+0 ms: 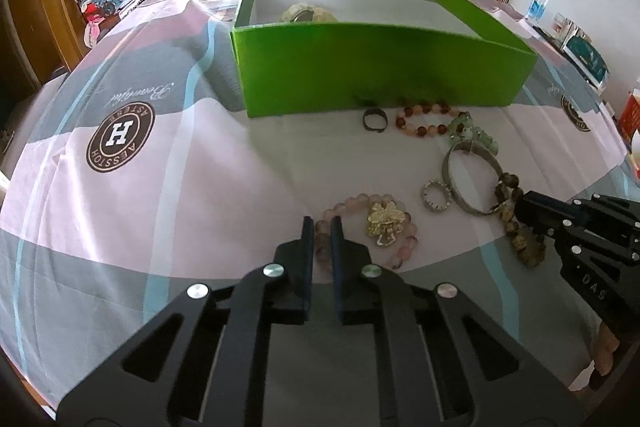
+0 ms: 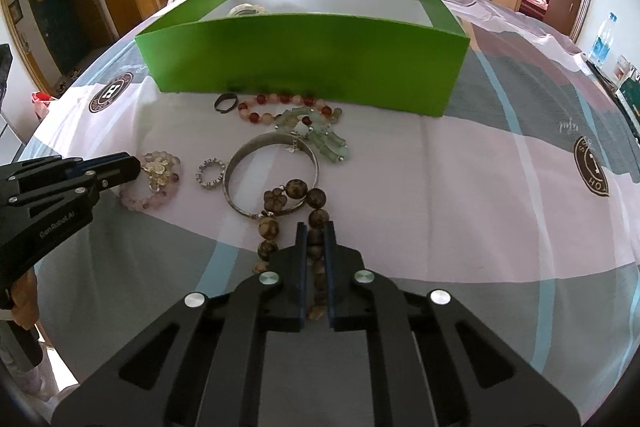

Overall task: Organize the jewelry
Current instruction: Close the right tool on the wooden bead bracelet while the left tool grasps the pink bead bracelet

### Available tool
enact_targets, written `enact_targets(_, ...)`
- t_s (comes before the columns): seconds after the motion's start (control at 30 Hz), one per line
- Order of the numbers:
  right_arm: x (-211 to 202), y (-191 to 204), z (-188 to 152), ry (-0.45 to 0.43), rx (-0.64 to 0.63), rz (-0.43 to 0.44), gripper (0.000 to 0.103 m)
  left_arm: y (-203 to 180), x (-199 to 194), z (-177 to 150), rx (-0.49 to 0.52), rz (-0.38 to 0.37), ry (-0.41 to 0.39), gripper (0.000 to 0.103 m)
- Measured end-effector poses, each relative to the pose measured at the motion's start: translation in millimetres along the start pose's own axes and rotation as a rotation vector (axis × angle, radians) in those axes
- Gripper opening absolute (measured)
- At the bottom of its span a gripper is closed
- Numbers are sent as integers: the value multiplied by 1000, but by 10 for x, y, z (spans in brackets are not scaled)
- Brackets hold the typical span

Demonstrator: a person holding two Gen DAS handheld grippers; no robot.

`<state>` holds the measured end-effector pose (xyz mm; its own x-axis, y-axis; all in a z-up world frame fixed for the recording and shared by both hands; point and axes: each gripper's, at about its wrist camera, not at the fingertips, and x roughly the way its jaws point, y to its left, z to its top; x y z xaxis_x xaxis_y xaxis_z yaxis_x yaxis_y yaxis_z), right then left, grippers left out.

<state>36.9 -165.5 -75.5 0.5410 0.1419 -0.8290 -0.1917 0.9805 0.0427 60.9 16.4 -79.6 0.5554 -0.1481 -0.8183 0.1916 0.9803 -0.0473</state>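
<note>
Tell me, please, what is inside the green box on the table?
Over the near wall of the green box, one pale, rounded piece shows on the white floor toward the back left. That wall hides the front part of the floor, so anything lying there cannot be seen.

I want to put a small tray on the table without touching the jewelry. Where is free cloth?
Free: the cloth left of the green box, around the round logo, and the cloth right of the silver bangle. Crowded: the strip before the box, from the dark ring to the brown bead string.
</note>
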Motion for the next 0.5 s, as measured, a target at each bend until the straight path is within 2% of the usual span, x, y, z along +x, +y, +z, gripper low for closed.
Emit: enact_targets(0.5, -441, 191, 303, -143, -52, 6, 8, -106, -419, 136, 20, -18, -108, 8)
